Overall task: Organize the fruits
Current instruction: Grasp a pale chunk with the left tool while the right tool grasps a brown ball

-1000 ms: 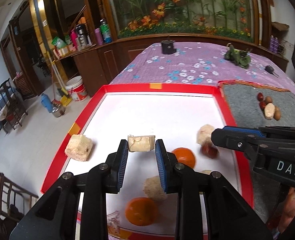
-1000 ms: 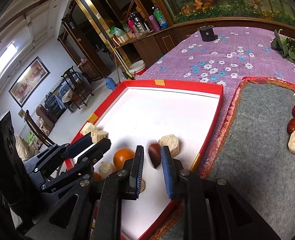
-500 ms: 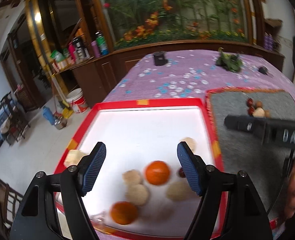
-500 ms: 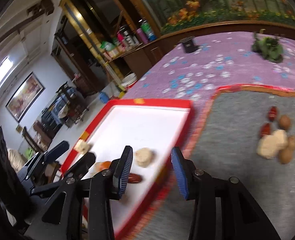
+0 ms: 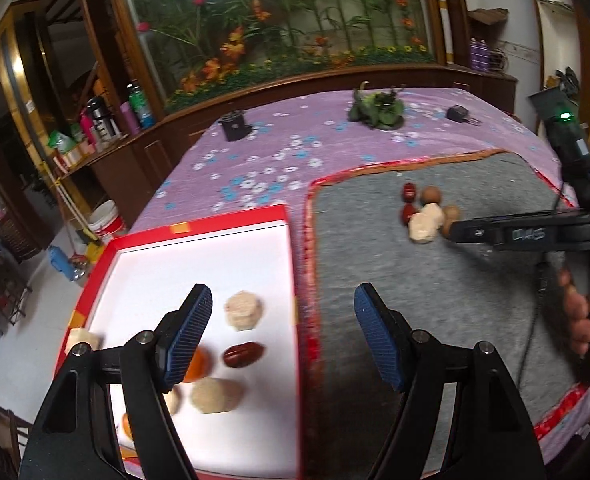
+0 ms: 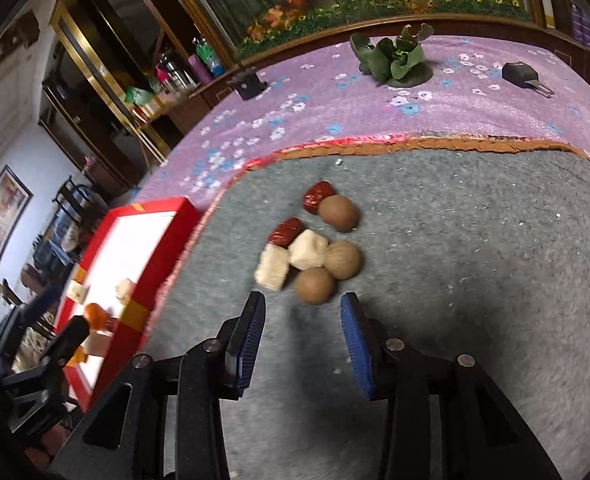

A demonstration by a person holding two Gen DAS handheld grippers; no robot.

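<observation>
left cam: left gripper spread wide, nothing held, straddling red tray edge; red date, orange and pale chunks lying in tray. right cam: right gripper spread, empty, hovering over gray mat just short of fruit pile. risk: pile packed tight w/ pieces touching, so closing on brown ball could knock neighbors or send it rolling.

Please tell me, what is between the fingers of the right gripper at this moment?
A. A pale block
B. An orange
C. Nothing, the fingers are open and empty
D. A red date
C: the right gripper stands open over bare grey mat, with the nearest brown ball lying just beyond its fingertips.
</observation>
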